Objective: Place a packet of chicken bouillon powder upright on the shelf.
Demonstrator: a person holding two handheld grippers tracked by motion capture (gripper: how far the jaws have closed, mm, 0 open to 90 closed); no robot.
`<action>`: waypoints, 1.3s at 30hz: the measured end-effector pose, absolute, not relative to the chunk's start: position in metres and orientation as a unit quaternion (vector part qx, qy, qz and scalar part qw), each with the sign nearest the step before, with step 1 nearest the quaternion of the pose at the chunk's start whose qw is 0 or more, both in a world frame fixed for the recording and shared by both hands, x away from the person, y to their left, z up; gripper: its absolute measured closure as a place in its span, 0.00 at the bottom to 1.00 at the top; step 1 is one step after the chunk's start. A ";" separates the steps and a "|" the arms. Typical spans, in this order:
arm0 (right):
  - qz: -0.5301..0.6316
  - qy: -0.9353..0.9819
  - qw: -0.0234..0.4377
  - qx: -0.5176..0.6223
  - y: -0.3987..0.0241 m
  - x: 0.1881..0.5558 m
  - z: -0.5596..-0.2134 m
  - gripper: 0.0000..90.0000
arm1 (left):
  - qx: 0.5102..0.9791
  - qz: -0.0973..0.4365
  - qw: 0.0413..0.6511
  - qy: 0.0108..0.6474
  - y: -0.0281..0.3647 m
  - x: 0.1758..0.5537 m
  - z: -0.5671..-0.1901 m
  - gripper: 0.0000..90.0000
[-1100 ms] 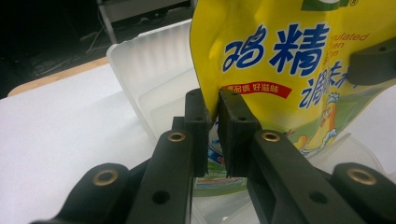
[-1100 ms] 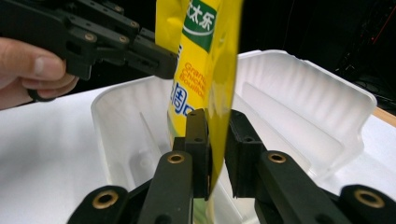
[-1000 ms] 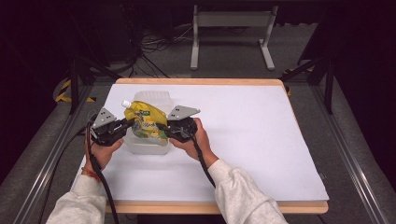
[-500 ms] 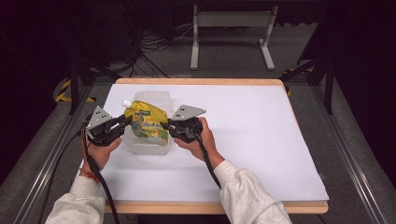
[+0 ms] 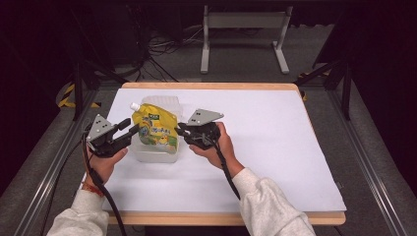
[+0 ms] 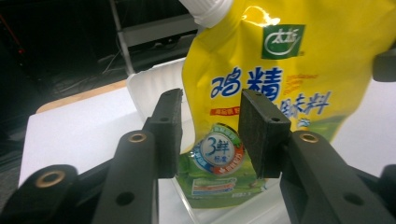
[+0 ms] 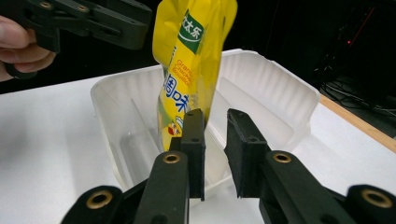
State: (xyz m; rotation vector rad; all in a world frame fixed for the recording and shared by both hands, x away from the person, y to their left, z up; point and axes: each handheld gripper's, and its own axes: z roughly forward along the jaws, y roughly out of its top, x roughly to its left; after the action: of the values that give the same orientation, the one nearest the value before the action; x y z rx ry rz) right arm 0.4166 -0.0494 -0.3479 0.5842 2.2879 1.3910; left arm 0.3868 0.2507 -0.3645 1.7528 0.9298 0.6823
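In the translucent tub, yellow seasoning pouch stands; both hand-held grippers, left and right, parted, empty. Next: regrasp likely.

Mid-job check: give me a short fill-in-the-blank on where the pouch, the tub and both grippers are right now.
1. The yellow pouch stands inside the translucent ____ tub.
2. The pouch's cap is coloured ____.
3. The left gripper has its jaws ____, pouch beyond them.
4. The right gripper faces the tub's ____ rim.

Missing words: plastic; white; open; near
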 end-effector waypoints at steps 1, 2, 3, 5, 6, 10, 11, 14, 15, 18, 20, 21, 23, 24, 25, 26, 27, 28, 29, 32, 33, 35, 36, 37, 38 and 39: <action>0.494 0.819 0.203 0.208 -0.052 0.416 -0.347 0.86 | 0.724 0.283 0.500 0.383 0.251 0.385 -0.365 0.64; 0.492 0.820 0.205 0.208 -0.054 0.416 -0.346 0.86 | 0.724 0.284 0.500 0.381 0.251 0.384 -0.365 0.64; 0.491 0.820 0.207 0.208 -0.056 0.415 -0.346 0.86 | 0.726 0.283 0.499 0.380 0.251 0.383 -0.365 0.63; 0.486 0.821 0.213 0.209 -0.060 0.415 -0.345 0.86 | 0.728 0.286 0.496 0.378 0.250 0.380 -0.366 0.61; 0.484 0.822 0.215 0.210 -0.063 0.414 -0.344 0.86 | 0.730 0.285 0.495 0.376 0.249 0.379 -0.366 0.60; 0.479 0.821 0.222 0.215 -0.071 0.414 -0.342 0.86 | 0.734 0.286 0.494 0.367 0.246 0.376 -0.366 0.59; 0.480 0.821 0.222 0.217 -0.073 0.414 -0.341 0.86 | 0.735 0.287 0.492 0.368 0.245 0.375 -0.367 0.58; 0.477 0.820 0.229 0.217 -0.078 0.413 -0.339 0.85 | 0.739 0.287 0.489 0.363 0.240 0.372 -0.367 0.56; 0.476 0.820 0.231 0.218 -0.079 0.413 -0.339 0.85 | 0.740 0.290 0.487 0.362 0.239 0.371 -0.368 0.55; 0.469 0.823 0.238 0.216 -0.082 0.411 -0.339 0.84 | 0.744 0.294 0.483 0.356 0.235 0.369 -0.367 0.53; 0.466 0.823 0.241 0.218 -0.085 0.411 -0.339 0.83 | 0.743 0.295 0.483 0.357 0.232 0.367 -0.367 0.50; 0.465 0.823 0.243 0.218 -0.086 0.410 -0.339 0.83 | 0.744 0.297 0.482 0.355 0.231 0.367 -0.367 0.49; 0.463 0.823 0.246 0.218 -0.088 0.410 -0.338 0.82 | 0.744 0.298 0.481 0.354 0.229 0.365 -0.367 0.47; 0.461 0.823 0.248 0.219 -0.090 0.409 -0.338 0.81 | 0.745 0.297 0.481 0.353 0.228 0.365 -0.367 0.46; 0.459 0.823 0.251 0.219 -0.091 0.409 -0.337 0.81 | 0.748 0.296 0.480 0.351 0.227 0.364 -0.367 0.45; 0.457 0.824 0.253 0.219 -0.092 0.408 -0.337 0.80 | 0.746 0.298 0.480 0.352 0.226 0.363 -0.367 0.44; 0.456 0.824 0.255 0.219 -0.094 0.408 -0.336 0.80 | 0.747 0.298 0.480 0.351 0.225 0.362 -0.367 0.43; 0.454 0.824 0.257 0.221 -0.095 0.408 -0.336 0.79 | 0.748 0.299 0.480 0.350 0.223 0.362 -0.367 0.42; 0.453 0.824 0.258 0.222 -0.096 0.408 -0.335 0.77 | 0.749 0.298 0.478 0.349 0.222 0.361 -0.367 0.41; 0.447 0.825 0.264 0.223 -0.101 0.407 -0.334 0.75 | 0.751 0.299 0.477 0.346 0.219 0.359 -0.367 0.39; 0.447 0.825 0.266 0.222 -0.103 0.406 -0.334 0.75 | 0.752 0.300 0.476 0.344 0.218 0.358 -0.368 0.39; 0.449 0.824 0.267 0.218 -0.106 0.405 -0.334 0.72 | 0.753 0.299 0.475 0.343 0.216 0.357 -0.368 0.37; 0.444 0.827 0.270 0.216 -0.107 0.404 -0.334 0.71 | 0.755 0.300 0.473 0.340 0.215 0.356 -0.368 0.37; 0.438 0.828 0.278 0.214 -0.108 0.403 -0.334 0.69 | 0.755 0.299 0.474 0.341 0.214 0.355 -0.368 0.36; 0.434 0.830 0.281 0.210 -0.109 0.402 -0.334 0.68 | 0.755 0.299 0.475 0.340 0.213 0.354 -0.368 0.35; 0.431 0.832 0.281 0.207 -0.111 0.401 -0.334 0.67 | 0.756 0.298 0.474 0.339 0.212 0.354 -0.368 0.35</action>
State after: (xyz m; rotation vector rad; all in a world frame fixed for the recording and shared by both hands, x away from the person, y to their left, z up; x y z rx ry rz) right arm 0.4007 -0.1106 -0.3341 0.5544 2.2308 1.1545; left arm 0.3536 0.2119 -0.3680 1.8481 0.8286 0.7299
